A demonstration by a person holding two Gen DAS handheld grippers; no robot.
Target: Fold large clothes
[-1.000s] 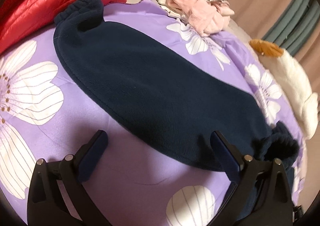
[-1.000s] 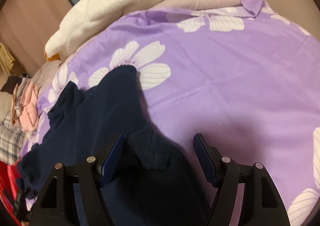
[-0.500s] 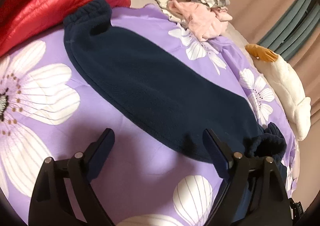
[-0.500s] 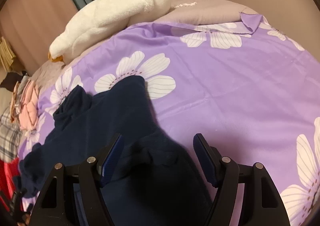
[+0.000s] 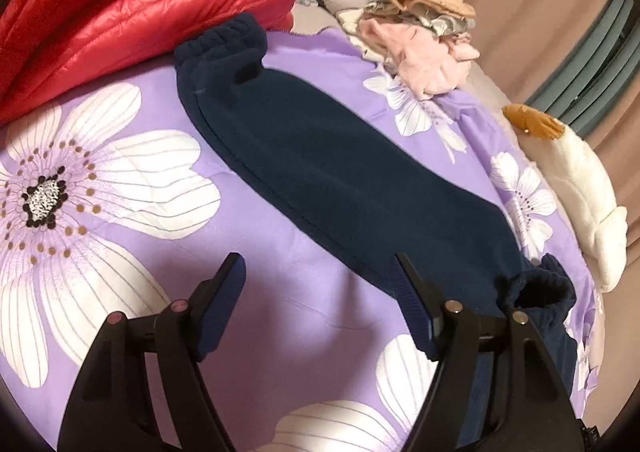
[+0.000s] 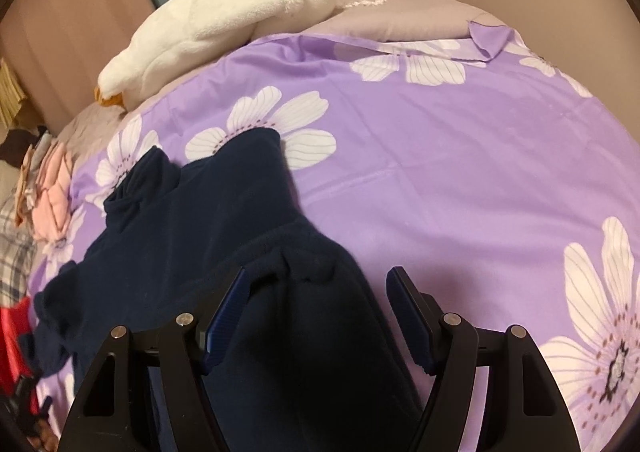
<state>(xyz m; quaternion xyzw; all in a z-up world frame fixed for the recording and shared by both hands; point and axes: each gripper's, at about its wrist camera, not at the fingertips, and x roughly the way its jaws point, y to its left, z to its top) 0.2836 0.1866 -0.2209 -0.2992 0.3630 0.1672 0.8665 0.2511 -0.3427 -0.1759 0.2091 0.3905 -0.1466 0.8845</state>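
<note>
Left wrist view: the left tongs (image 5: 320, 296) stand wide apart, empty, over the purple flowered bedspread (image 5: 280, 264). The right tongs (image 6: 318, 306) gape too, holding nothing, above one navy fleece garment (image 6: 208, 228) lying on the bed. Beyond: one red jacket (image 5: 120, 8), one white plush duck (image 6: 224, 28).

Pink curtains (image 6: 60, 12) behind a purple floral bedspread (image 6: 440, 152).

purple floral bed cover (image 5: 280, 312) carries navy fleece garment (image 5: 340, 168), red jacket (image 5: 120, 12), white plush (image 6: 224, 12).
</note>
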